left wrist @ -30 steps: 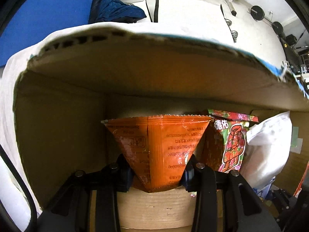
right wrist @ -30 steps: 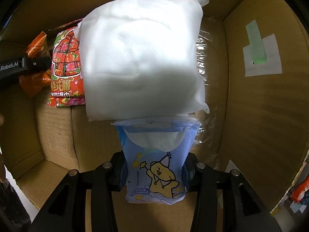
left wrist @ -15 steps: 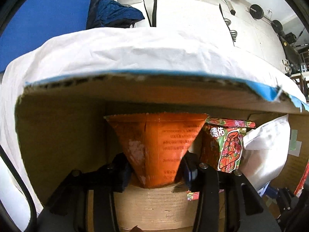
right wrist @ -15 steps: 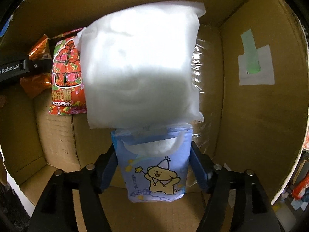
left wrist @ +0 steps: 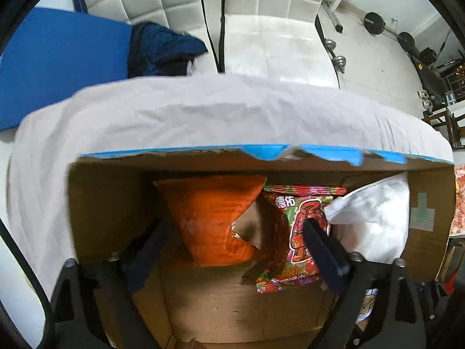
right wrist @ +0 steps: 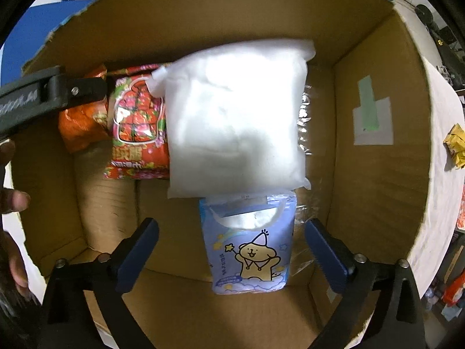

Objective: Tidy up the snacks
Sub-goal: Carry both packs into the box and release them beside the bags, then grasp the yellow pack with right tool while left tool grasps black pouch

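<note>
An open cardboard box [right wrist: 377, 192] holds the snacks. On its floor lie an orange packet [left wrist: 215, 221] at the left, a red flowered packet [left wrist: 299, 229] beside it, a white puffy bag [right wrist: 235, 128], and a blue tissue pack with a bear [right wrist: 250, 247] in front of the bag. My left gripper [left wrist: 229, 250] is open, its fingers spread on either side of the orange packet and clear of it. Above the blue pack my right gripper [right wrist: 232, 250] is open too, with the pack lying free between its fingers. The left gripper's arm [right wrist: 43, 93] reaches in from the left.
The box stands on a table with a white cloth [left wrist: 186, 116]. A person's hand [right wrist: 14, 203] shows at the box's left edge. A yellow wrapper [right wrist: 454, 145] lies on the cloth to the right. A blue mat [left wrist: 58, 64] and white chairs [left wrist: 261, 29] are beyond.
Both grippers opened and let go: the orange packet and the blue pack now lie in the box. Both grippers have drawn back and up, so more of the box and room shows.
</note>
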